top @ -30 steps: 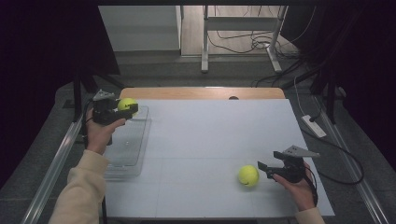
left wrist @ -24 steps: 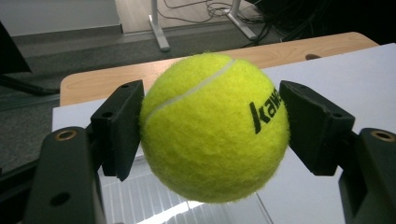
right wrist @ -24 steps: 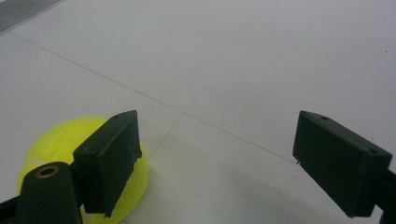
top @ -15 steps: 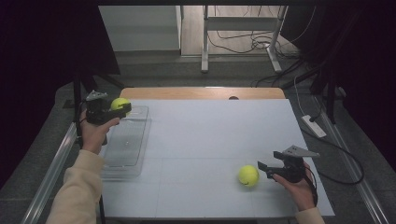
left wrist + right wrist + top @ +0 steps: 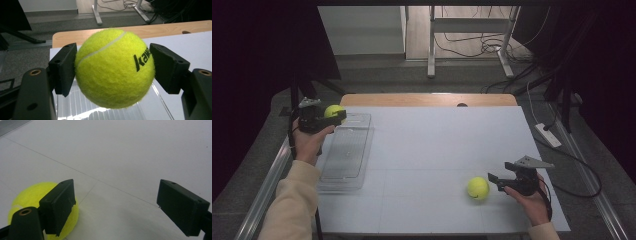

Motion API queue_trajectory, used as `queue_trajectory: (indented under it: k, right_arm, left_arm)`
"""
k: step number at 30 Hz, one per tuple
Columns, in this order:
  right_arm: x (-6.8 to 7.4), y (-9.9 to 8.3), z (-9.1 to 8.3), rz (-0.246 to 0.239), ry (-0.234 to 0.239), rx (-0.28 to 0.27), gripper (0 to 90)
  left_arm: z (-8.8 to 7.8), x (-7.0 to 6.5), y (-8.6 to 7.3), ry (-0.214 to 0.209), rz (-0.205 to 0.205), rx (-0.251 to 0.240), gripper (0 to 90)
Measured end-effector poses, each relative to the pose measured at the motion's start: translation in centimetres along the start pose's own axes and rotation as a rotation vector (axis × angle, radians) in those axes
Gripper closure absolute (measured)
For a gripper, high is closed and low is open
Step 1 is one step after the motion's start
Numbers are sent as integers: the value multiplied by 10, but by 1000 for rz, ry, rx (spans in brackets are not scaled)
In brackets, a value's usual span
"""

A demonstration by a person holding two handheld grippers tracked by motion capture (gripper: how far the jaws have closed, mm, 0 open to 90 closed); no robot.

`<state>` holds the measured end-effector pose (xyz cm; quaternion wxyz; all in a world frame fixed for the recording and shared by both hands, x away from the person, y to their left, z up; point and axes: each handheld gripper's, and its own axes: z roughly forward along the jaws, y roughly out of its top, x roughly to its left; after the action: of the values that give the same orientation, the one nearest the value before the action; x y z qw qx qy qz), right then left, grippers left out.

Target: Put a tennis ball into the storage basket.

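My left gripper (image 5: pixel 334 115) is shut on a yellow-green tennis ball (image 5: pixel 332 111), held above the far left end of a clear plastic tray (image 5: pixel 346 155). In the left gripper view the ball (image 5: pixel 114 68) sits squeezed between both black pads (image 5: pixel 63 68), with the ribbed tray (image 5: pixel 82 112) below it. A second tennis ball (image 5: pixel 478 188) lies on the white table near the front right. My right gripper (image 5: pixel 494 181) stands open just right of that ball, jaws pointing at it. In the right gripper view the ball (image 5: pixel 27 195) lies partly behind the left pad (image 5: pixel 58 205), outside the gap.
The white tabletop (image 5: pixel 442 145) spreads between the tray and the right ball. A wooden strip (image 5: pixel 427 99) runs along the far table edge. Metal rails run down both sides of the table, and cables and table legs lie on the floor beyond.
My left gripper, with the ball in it, has moved left and slightly toward the near side, from over the tray's far edge to its far left corner. The right gripper has not moved.
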<state>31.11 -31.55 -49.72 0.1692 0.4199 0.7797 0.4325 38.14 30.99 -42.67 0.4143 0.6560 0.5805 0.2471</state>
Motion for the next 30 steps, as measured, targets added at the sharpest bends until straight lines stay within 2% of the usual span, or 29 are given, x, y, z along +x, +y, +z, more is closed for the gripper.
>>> queue_trajectory:
  k: [14,20,26,30]
  right_arm:
    - [0,0,0,2,-2,3,153]
    - [0,0,1,-1,-1,5,152]
    - [-1,-1,0,3,-1,4,153]
    - [-1,-1,1,3,-1,5,153]
  left_arm:
    - [12,1,-4,19,10,44,271]
    - [19,1,-6,18,2,78,270]
    - [28,5,-11,18,2,136,270]
    - [29,6,-11,20,3,147,270]
